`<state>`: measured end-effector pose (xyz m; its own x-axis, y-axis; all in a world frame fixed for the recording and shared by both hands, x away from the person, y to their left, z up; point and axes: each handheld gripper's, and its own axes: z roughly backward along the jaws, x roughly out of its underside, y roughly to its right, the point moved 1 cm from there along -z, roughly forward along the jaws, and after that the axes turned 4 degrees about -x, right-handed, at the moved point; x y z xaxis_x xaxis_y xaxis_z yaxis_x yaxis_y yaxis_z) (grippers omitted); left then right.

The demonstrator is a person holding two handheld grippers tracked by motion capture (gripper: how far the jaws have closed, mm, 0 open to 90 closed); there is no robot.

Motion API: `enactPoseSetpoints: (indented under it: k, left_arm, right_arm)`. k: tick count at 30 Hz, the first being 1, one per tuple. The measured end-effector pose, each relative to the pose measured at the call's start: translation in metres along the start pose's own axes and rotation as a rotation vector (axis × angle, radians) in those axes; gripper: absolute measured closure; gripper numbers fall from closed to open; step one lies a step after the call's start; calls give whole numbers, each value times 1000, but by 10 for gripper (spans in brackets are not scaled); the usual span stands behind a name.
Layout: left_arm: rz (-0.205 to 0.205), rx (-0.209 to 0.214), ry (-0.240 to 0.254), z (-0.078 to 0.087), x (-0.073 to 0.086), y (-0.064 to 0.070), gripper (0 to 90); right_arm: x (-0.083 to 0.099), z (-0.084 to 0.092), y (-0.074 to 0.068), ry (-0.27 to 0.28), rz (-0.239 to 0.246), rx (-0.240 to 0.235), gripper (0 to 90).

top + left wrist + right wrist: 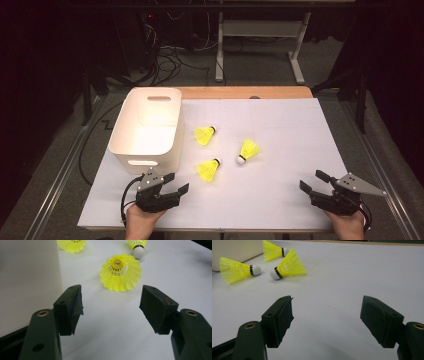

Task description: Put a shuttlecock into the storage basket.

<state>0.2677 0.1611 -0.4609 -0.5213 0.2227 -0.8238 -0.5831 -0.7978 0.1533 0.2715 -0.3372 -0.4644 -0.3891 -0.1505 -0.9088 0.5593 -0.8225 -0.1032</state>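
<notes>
A: Both tools sit low at the near edge of the white table sheet (280,200). The left gripper (175,183) has its jaws spread wide with nothing between them, and the right gripper (313,181) is just as wide and just as empty.

B: And 3 yellow plastic-skirted shuttlecocks with white cork heads lie mid-table. The nearest shuttlecock (209,169) is near the left gripper, just ahead of it. The far shuttlecock (205,135) lies close beside the white plastic bin (129,142), and the right-hand shuttlecock (248,150) sits apart toward the centre.

A: How do they handle, in his reading?

B: Feather-light, likely. The mesh skirt looks springy and would crush under a hard squeeze; the cork head is small, round and firm. He judges the black band where skirt meets head the safest hold, with gentle pressure.

A: The left gripper view looks straight into the nearest shuttlecock's open skirt (121,272), lattice and inner cap plain to see, with the bin wall (27,277) rising right beside the left jaw.

B: The right gripper view gives the side profiles instead: all 3 lying tipped on their skirts, heads (274,274) and black bands clear. The high view adds the layout, and the bin's empty inside.
</notes>
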Motion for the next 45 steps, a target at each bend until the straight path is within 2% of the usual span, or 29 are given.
enactPoseSetpoints:
  k: [32,45]
  left_arm:
    - [-6,21,-2,-18,-11,12,355]
    - [-25,34,-11,-28,-16,20,355]
  right_arm:
    - [1,-1,1,-12,-4,-8,266]
    - [1,-1,0,-12,-1,-9,266]
